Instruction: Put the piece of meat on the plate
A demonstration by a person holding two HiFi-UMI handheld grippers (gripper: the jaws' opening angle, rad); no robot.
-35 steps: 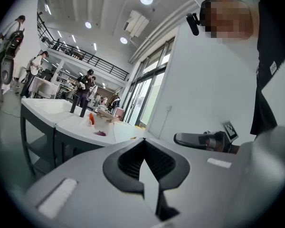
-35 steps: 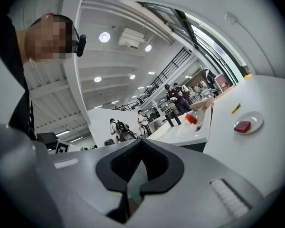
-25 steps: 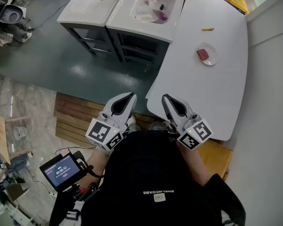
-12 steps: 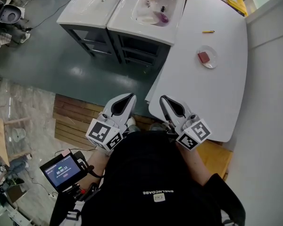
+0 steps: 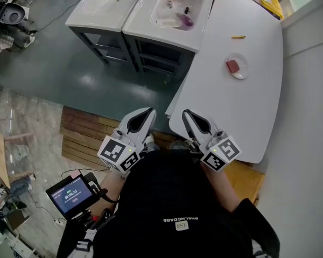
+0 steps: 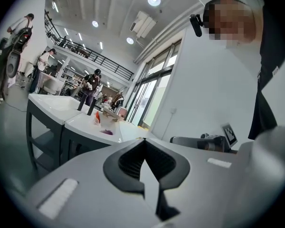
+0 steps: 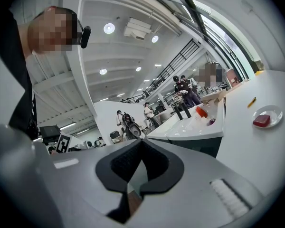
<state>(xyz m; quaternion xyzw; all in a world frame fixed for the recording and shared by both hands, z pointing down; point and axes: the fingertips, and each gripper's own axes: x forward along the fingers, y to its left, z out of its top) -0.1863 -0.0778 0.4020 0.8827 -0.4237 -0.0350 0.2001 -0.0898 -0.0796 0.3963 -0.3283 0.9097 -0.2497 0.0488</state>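
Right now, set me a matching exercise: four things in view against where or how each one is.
Things:
1. piece of meat
2. yellow pencil
3. purple item
4. left gripper

Places or states:
A. in the sink
B. on the plate
C. shut, nothing held
D. lying straight on the table

Pairs: 1-B, 2-D, 3-A, 4-C

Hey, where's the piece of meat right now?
In the head view the piece of meat lies at upper right, on the small plate on the white table, just below the yellow pencil in the picture.
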